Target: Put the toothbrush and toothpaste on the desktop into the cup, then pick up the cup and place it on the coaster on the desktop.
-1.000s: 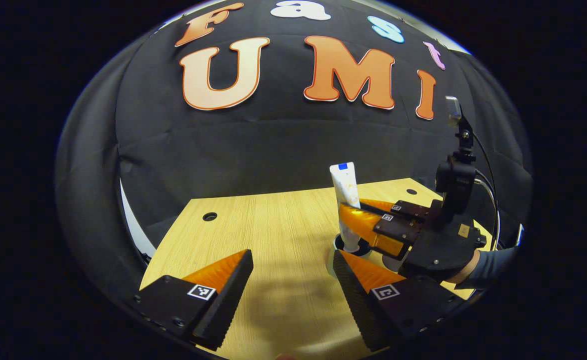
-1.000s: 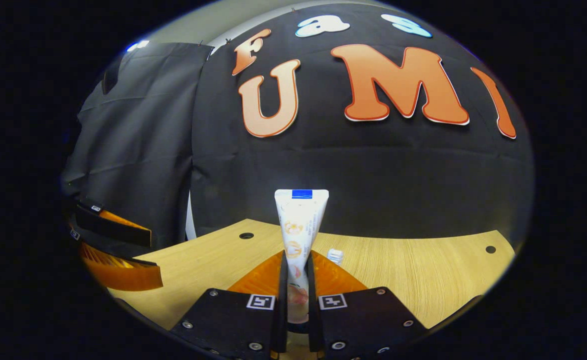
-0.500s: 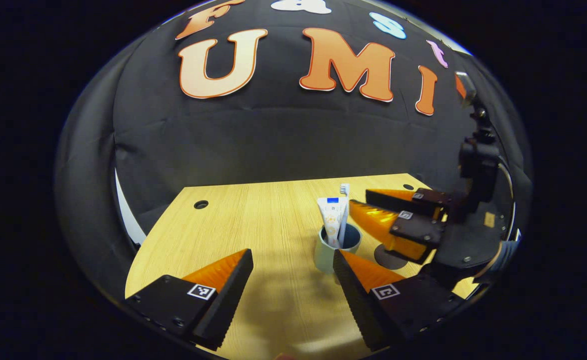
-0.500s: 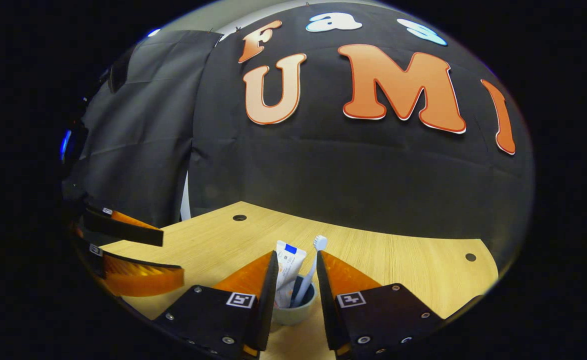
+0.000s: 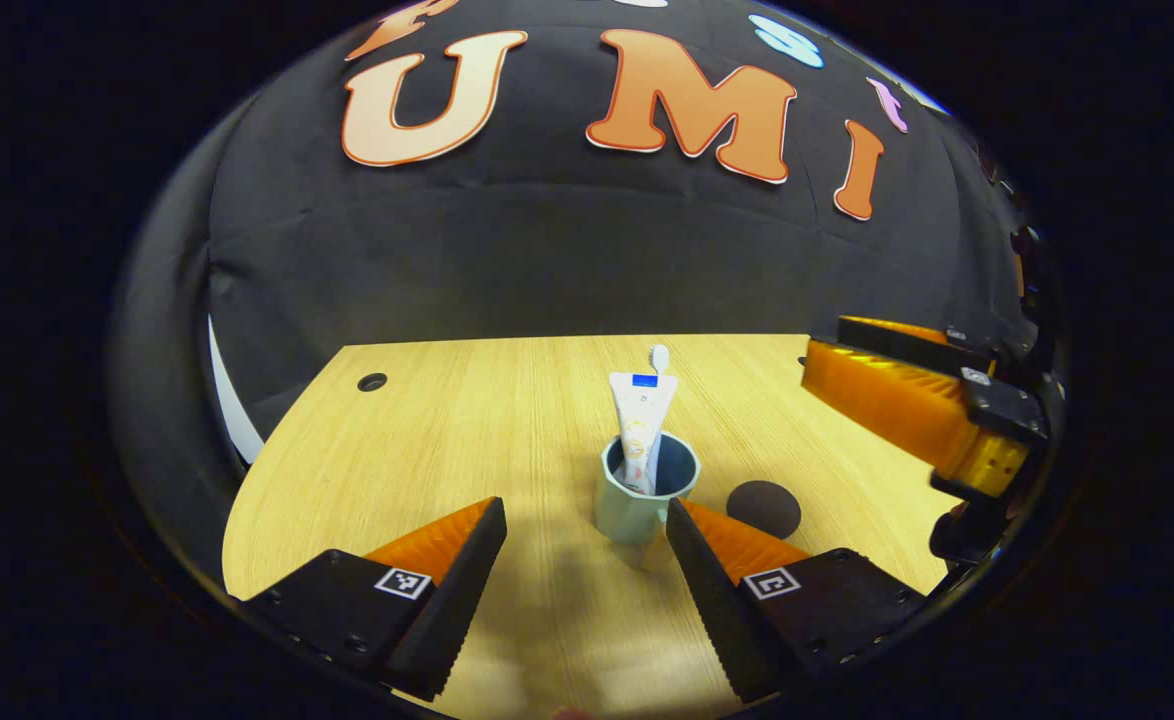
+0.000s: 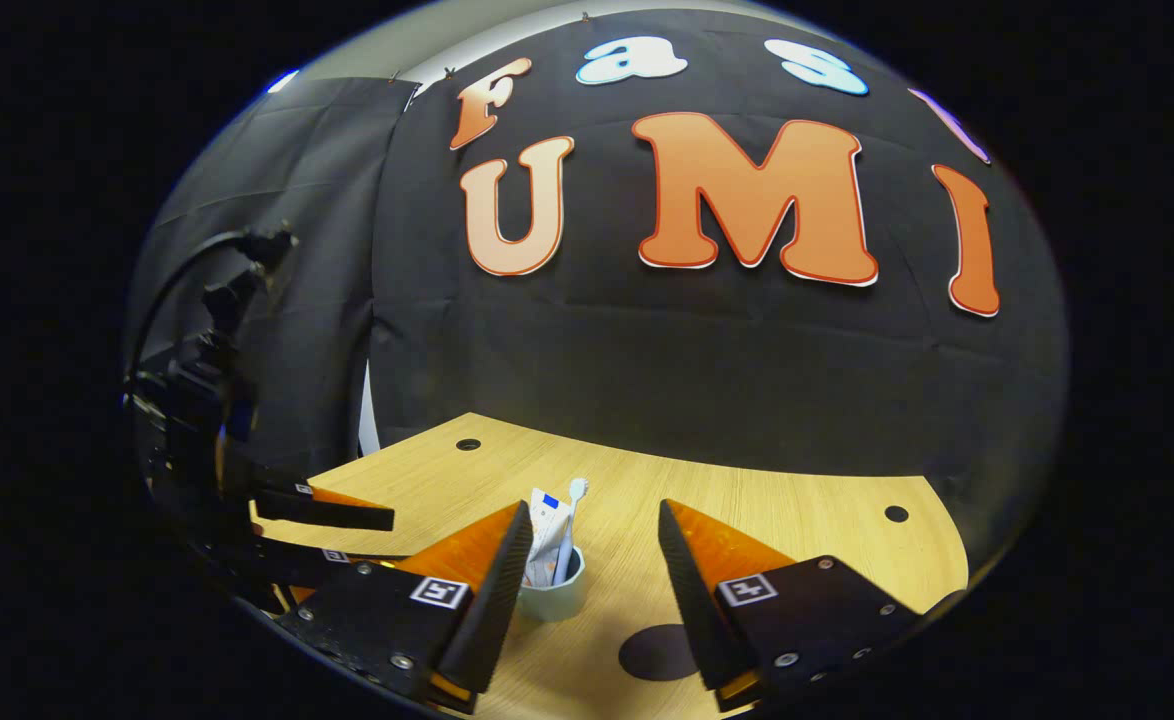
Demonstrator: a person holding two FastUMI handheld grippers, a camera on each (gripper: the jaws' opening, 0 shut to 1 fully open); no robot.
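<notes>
While the cup [image 5: 635, 497] stands upright on the table [image 5: 467, 420], well in from every edge, the tube [image 5: 639, 420] and the brush [image 5: 659, 357] both stand inside it, leaning against its far rim; the brush head pokes up just behind the top of the tube. In the right gripper view the cup [image 6: 554, 590] sits just beside the left finger, with the tube [image 6: 547, 530] and brush [image 6: 577, 490] tilted toward the far edge. The coaster [image 5: 763, 507], a dark disc, lies flat just to the right of the cup, apart from it, nearer the table's right edge; in the right gripper view it [image 6: 659, 650] lies between the fingers near the front edge.

The left gripper [image 5: 582, 515] hovers with its fingers wide apart and nothing between them, the cup just beyond its right finger. The right gripper [image 6: 587, 520] is likewise spread wide and empty. Seen from the left gripper view, the right gripper [image 5: 847, 350] hangs over the right edge; its gap looks open, though the angle there is poor. Two round holes [image 6: 467, 444] mark the far corners of the table.
</notes>
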